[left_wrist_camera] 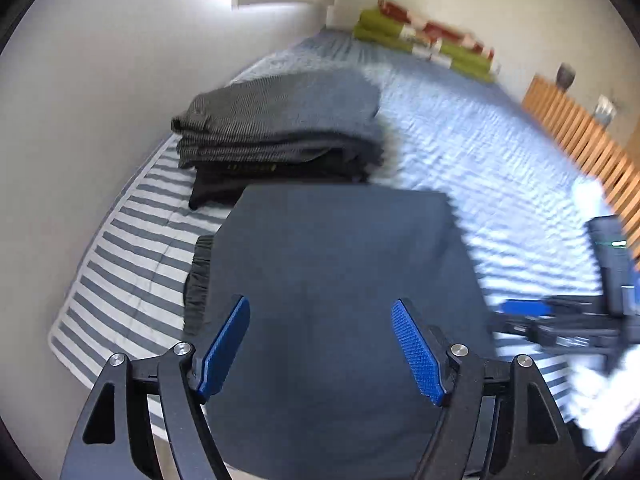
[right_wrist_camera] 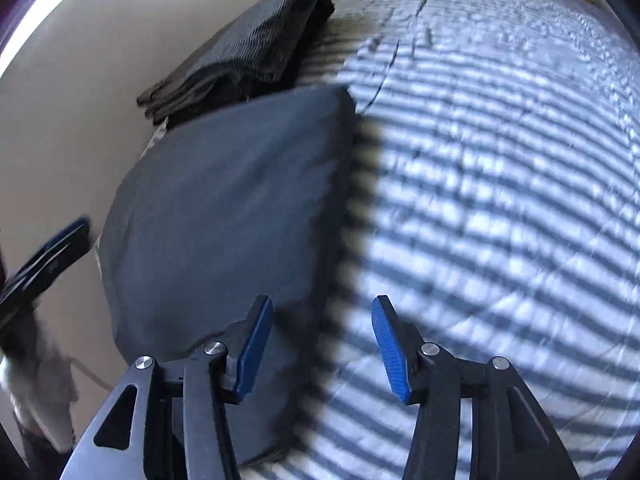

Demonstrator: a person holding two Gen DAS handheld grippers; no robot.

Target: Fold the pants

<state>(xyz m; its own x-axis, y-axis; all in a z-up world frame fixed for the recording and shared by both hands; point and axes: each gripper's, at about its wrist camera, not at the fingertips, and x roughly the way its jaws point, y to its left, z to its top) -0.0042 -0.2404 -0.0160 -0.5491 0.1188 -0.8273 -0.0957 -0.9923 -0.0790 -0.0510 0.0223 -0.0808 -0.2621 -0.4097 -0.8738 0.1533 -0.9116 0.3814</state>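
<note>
Folded pants on the striped bed.
No writing is legible. Both the left gripper and the right gripper tilt downward, jaws released, grasping nothing.

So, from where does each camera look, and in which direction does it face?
Left wrist: on the left gripper, looking down along the bed over the folded pants; its open fingers show, with the right gripper at the right edge.
Right wrist: on the right gripper, above the pants' right edge; its open fingers show.
Shared: pants, striped bed, stack of folded clothes.
</note>
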